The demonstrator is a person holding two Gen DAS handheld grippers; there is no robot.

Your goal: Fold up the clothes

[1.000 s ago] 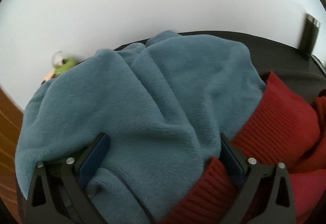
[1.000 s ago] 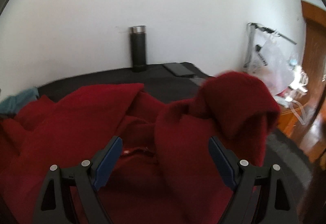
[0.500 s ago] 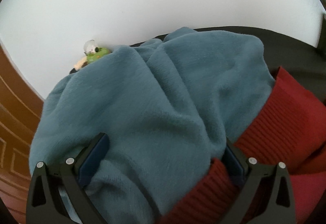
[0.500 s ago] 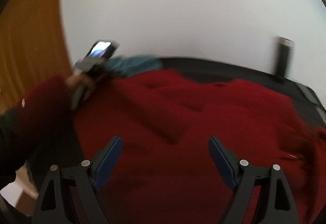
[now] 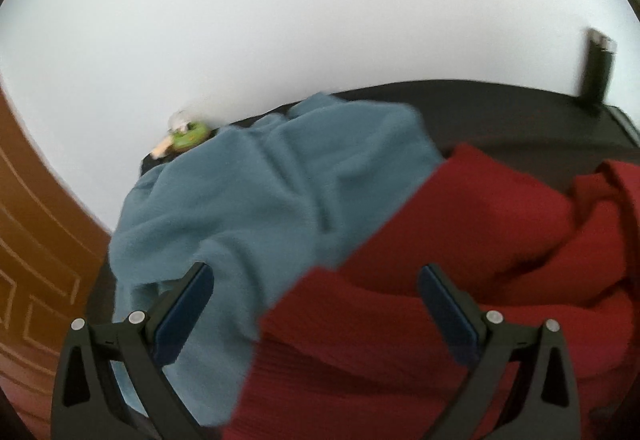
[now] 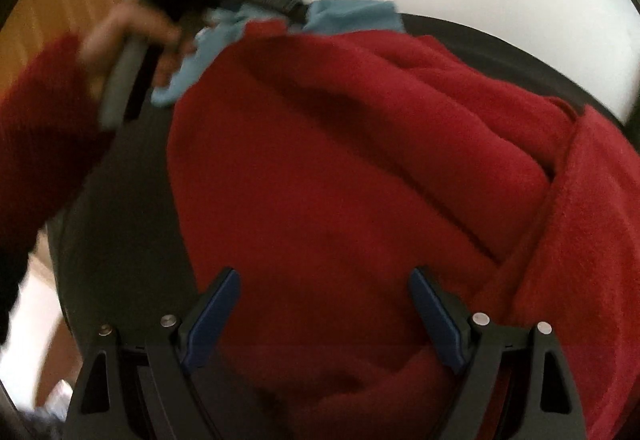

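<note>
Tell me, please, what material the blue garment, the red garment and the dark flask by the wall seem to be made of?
Blue garment: soft fleece or fuzzy knit, matte; the surface looks napped.
Red garment: knitted, perhaps wool or acrylic, matte; ribbing shows in the left wrist view.
Flask: probably metal, dark body with a shiny silvery top; blurred, so uncertain.

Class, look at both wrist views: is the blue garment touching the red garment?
Touching. The left wrist view shows the red garment lying over the blue garment's edge with no gap; the right wrist view shows the same overlap.
</note>
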